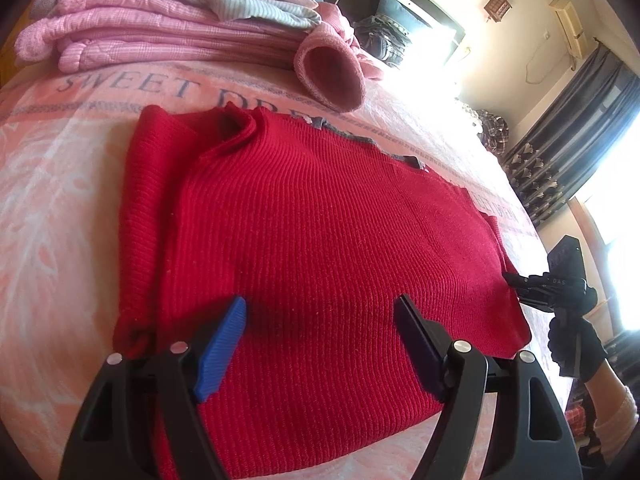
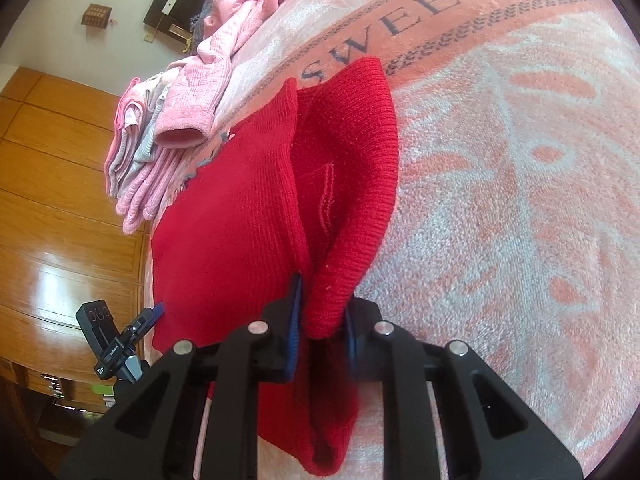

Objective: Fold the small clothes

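Filling the middle of the left wrist view, a red ribbed sweater [image 1: 312, 240] lies flat on a pink blanket [image 1: 60, 208] printed with the words "SWEET DREAM". The left gripper [image 1: 320, 344] hovers over the sweater's near edge at the bottom of the frame, its blue-padded fingers [image 1: 222, 350] spread wide with nothing between them. At the right edge of that view the right gripper [image 1: 516, 280] meets the sweater's side, held by a gloved hand [image 1: 576, 344]. In the right wrist view the right gripper [image 2: 320, 332] sits at lower centre, its fingers closed tight on a fold of the red knit — the pinched cloth rises up the frame as a ridge, with the rest of the sweater [image 2: 224, 220] spreading to the left. A stack of folded pink clothes [image 1: 160, 16] rests at the upper left of the left wrist view, beyond the sweater, with one pink cuff [image 1: 328, 72] opening toward the camera.
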Available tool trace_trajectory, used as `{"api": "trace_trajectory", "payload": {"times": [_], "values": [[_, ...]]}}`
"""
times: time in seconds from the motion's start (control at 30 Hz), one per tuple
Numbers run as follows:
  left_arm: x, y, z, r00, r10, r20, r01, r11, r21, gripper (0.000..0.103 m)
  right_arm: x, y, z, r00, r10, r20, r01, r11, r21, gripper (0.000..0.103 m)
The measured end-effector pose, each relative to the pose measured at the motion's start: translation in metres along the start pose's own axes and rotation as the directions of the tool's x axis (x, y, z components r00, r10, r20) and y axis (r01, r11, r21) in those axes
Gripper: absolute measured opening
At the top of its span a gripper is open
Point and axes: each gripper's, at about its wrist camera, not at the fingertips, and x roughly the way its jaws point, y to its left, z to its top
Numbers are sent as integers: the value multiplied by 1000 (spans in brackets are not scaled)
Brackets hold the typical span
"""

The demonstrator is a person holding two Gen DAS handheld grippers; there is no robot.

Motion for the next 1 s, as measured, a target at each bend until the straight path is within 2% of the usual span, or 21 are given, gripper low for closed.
{"api": "trace_trajectory", "payload": {"times": [0.13, 0.3, 0.4, 0.53, 0.7, 0.77, 0.83, 0.87, 0.9, 0.97, 1.0], "values": [[-5, 2, 2, 1000, -21, -2, 21, 999, -28, 77, -12, 29, 3, 1000, -9, 16, 9, 1000, -8, 15], [-17, 2, -1, 999, -36, 4, 36, 999, -9, 77, -12, 96, 13, 1000, -21, 16, 22, 996, -91, 14], [-23, 4, -4, 999, -43, 4, 43, 999, 12, 77, 6, 138, 15, 999, -49, -7, 47, 987, -152, 14], [-29, 16, -6, 998, -56, 7, 56, 998, -10, 77, 40, 186, 11, 997, -69, -45, 57, 972, -226, 14], [-34, 37, -9, 998, -67, 13, 68, 996, -51, 77, 94, 226, -5, 989, -87, -122, 47, 954, -297, 15], [-36, 42, -10, 997, -80, 15, 81, 995, -64, 77, 112, 232, -14, 982, -83, -167, 31, 956, -293, 24], [-37, 43, -10, 996, -87, 16, 88, 994, -65, 77, 119, 238, -20, 979, -32, -199, -25, 960, -280, 28], [-37, 43, -10, 996, -87, 15, 88, 994, -63, 77, 118, 243, -22, 979, -19, -204, -42, 955, -293, 39], [-38, 43, -11, 996, -87, 13, 88, 994, -60, 77, 112, 248, -24, 980, -18, -196, -45, 949, -312, 45], [-38, 42, -11, 996, -93, 11, 93, 993, -67, 77, 96, 258, -28, 982, -21, -186, -47, 935, -353, 47], [-39, 43, -11, 995, -101, 11, 101, 992, -78, 77, 89, 262, -30, 983, -31, -180, -40, 925, -377, 52]]}}
